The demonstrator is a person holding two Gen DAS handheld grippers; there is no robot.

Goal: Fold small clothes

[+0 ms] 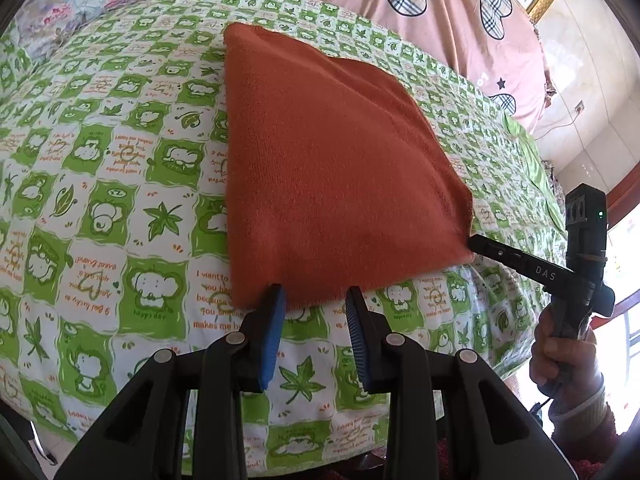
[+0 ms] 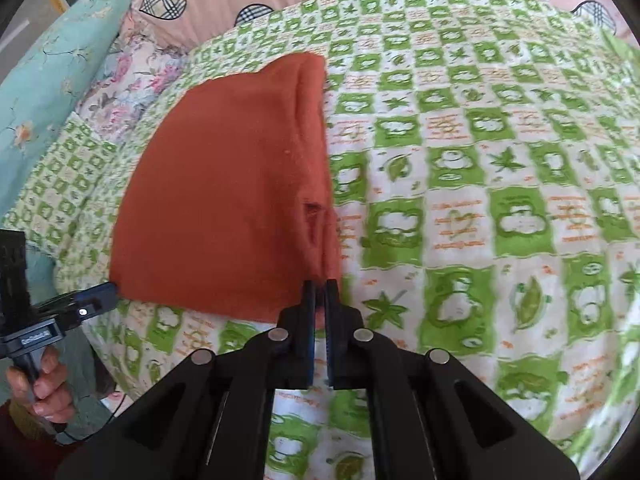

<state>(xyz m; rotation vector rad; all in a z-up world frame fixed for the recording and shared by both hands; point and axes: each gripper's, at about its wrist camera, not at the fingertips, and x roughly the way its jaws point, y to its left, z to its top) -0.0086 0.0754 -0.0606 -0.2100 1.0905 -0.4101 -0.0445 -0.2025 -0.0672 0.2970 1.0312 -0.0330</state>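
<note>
green bedsheet (image 1: 120,208); orange cloth's (image 1: 320,168) corner hidden between right gripper (image 2: 319,284) jaws.

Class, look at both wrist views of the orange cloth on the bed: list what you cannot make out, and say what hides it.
1. Left wrist view: whether the left gripper pinches the orange cloth; its fingertips sit at the hem.
2. Right wrist view: the cloth corner beyond the right gripper, covered by its closed fingers.
3. Both views: the layers inside the fold, hidden by the top layer.
4. Right wrist view: the bedsheet print at right, blurred.
</note>
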